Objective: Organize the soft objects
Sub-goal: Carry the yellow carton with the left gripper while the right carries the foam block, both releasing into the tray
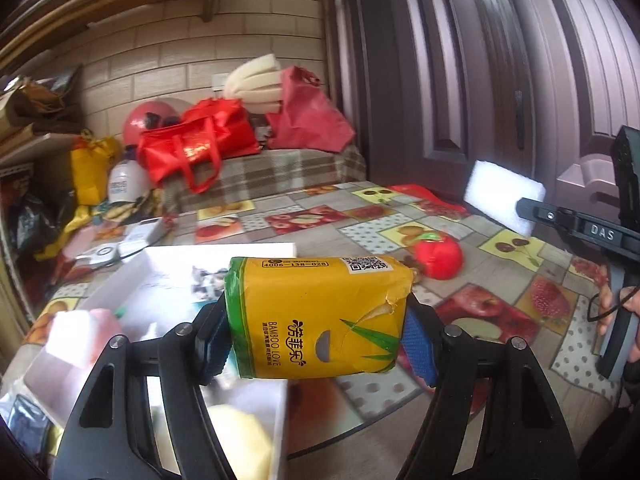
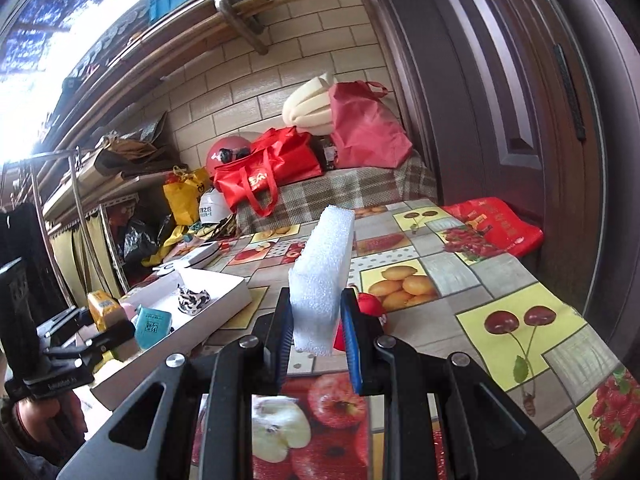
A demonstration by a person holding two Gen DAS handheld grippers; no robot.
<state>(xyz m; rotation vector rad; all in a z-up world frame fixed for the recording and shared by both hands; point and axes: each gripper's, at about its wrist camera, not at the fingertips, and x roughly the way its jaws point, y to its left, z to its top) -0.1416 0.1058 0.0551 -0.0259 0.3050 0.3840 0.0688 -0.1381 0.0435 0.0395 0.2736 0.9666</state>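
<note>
My left gripper [image 1: 316, 338] is shut on a yellow tissue pack [image 1: 316, 312] and holds it above the near edge of a white box [image 1: 224, 250]. The pack also shows in the right wrist view [image 2: 102, 308]. My right gripper [image 2: 318, 344] is shut on a white foam block [image 2: 324, 276], held upright above the table; the block also shows in the left wrist view [image 1: 504, 196]. A red tomato-shaped soft toy [image 1: 438, 258] lies on the fruit-print tablecloth [image 2: 500, 280]; in the right wrist view the toy [image 2: 370, 304] is partly hidden behind the foam and fingers.
The white box [image 2: 224, 300] holds a teal packet [image 2: 152, 326], a black-and-white soft item [image 2: 192, 300], a pink piece [image 1: 104, 320] and a yellow sponge [image 1: 240, 436]. A red bag [image 2: 496, 226] lies at the table's far right by the door. Red bags [image 1: 192, 144] sit on a plaid bench.
</note>
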